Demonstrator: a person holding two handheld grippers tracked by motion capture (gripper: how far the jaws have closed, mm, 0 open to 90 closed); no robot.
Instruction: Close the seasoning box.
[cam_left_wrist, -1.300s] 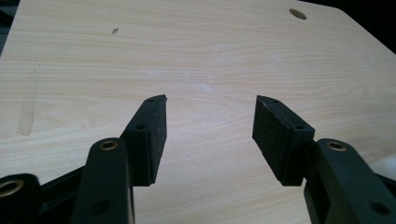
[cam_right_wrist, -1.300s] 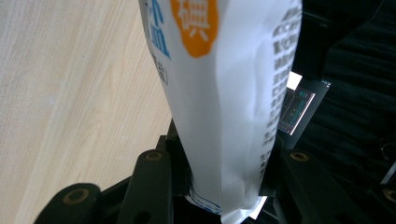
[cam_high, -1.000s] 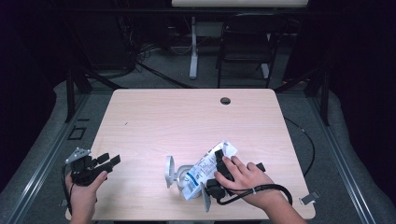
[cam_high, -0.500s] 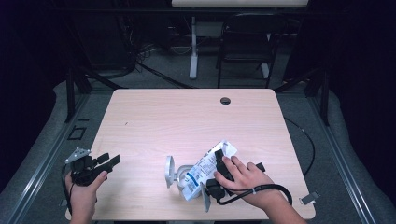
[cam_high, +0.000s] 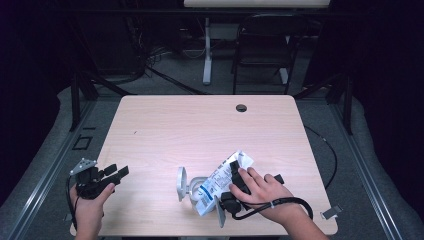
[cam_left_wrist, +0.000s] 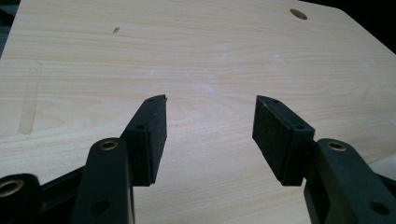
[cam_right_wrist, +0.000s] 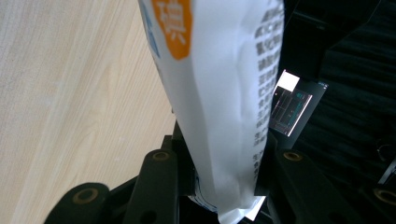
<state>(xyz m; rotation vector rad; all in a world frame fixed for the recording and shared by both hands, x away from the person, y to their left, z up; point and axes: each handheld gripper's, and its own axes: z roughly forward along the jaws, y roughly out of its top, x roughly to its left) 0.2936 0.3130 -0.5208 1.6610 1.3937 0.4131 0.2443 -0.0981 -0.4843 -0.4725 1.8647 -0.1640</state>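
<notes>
From the high view I see the white pouch lying near the worktop's front edge, with the right gripper on it. In the left gripper view, the left gripper hovers over bare worktop, fingers apart and empty. In the right gripper view, the fingers have just been closing and clamp the pouch; its printed text is unreadable to me.
</notes>
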